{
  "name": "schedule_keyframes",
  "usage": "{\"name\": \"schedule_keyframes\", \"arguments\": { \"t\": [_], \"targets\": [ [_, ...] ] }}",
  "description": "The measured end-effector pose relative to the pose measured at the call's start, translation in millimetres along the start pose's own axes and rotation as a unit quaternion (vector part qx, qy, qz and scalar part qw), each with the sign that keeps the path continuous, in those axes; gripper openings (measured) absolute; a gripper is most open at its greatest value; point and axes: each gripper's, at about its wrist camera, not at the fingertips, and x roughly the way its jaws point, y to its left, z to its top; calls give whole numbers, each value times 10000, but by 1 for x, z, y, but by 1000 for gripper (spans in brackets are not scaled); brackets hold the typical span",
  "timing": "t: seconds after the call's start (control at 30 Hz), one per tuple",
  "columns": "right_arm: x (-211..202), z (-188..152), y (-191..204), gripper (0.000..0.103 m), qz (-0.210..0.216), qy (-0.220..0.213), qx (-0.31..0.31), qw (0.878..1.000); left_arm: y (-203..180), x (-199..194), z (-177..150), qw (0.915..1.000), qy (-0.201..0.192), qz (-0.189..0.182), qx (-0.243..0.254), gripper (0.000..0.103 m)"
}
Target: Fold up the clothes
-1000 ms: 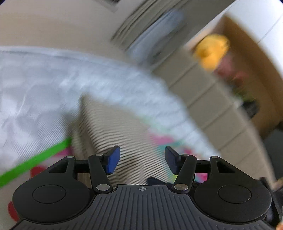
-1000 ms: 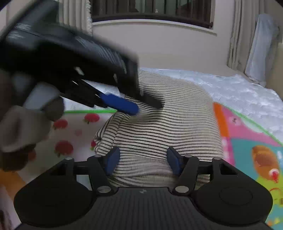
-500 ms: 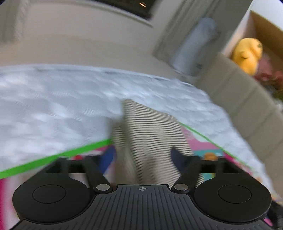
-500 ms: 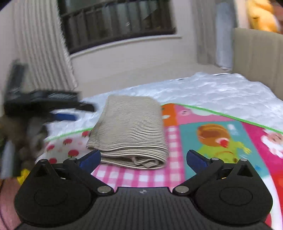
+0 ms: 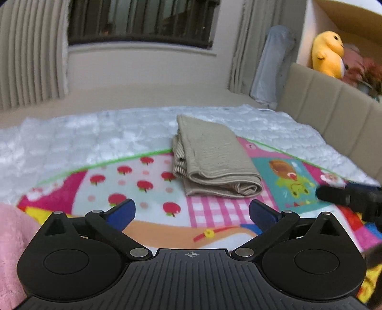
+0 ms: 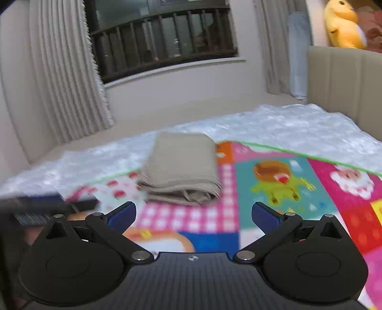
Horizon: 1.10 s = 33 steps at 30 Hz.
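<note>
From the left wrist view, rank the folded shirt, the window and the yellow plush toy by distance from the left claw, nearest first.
1. Folded shirt, just ahead of the left claw on the play mat.
2. Yellow plush toy, upper right, above the headboard.
3. Window, on the far wall.

Left claw (image 5: 192,212) gapes empty, well short of the folded striped garment (image 5: 212,155).

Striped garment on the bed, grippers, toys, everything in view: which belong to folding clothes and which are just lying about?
Job:
striped garment, folded
left gripper, open
right gripper, open
pink cloth, possibly

Lying about:
play mat
yellow plush toy
curtains
headboard
</note>
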Motion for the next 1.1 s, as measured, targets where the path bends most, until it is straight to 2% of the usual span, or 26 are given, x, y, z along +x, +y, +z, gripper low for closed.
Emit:
{"name": "schedule_keyframes", "arguments": {
  "t": [0.1, 0.2, 0.3, 0.4, 0.77, 1.1],
  "targets": [
    [13, -15, 7, 103, -440, 155, -349, 9983, -9, -9, -3, 9999, -46, 70, 91, 103],
    [4, -8, 11, 103, -435, -201, -408, 9980, -15, -5, -6, 9997, 84, 130, 215, 103],
    [-7, -2, 6, 103, -510, -585, -121, 9969, -16, -2, -10, 9995, 154, 126, 241, 103],
    [-6, -1, -1, 103, -461, -434, 85, 9980, -18, 2, -13, 9993, 223, 121, 267, 103],
    [7, -6, 12, 103, -532, -14, -296, 9981, -19, 10, -21, 9988, 385, 157, 261, 103],
    [8, -8, 13, 103, -407, 27, -274, 9988, -18, 11, -20, 9988, 370, 204, 243, 103]
  ]
}}
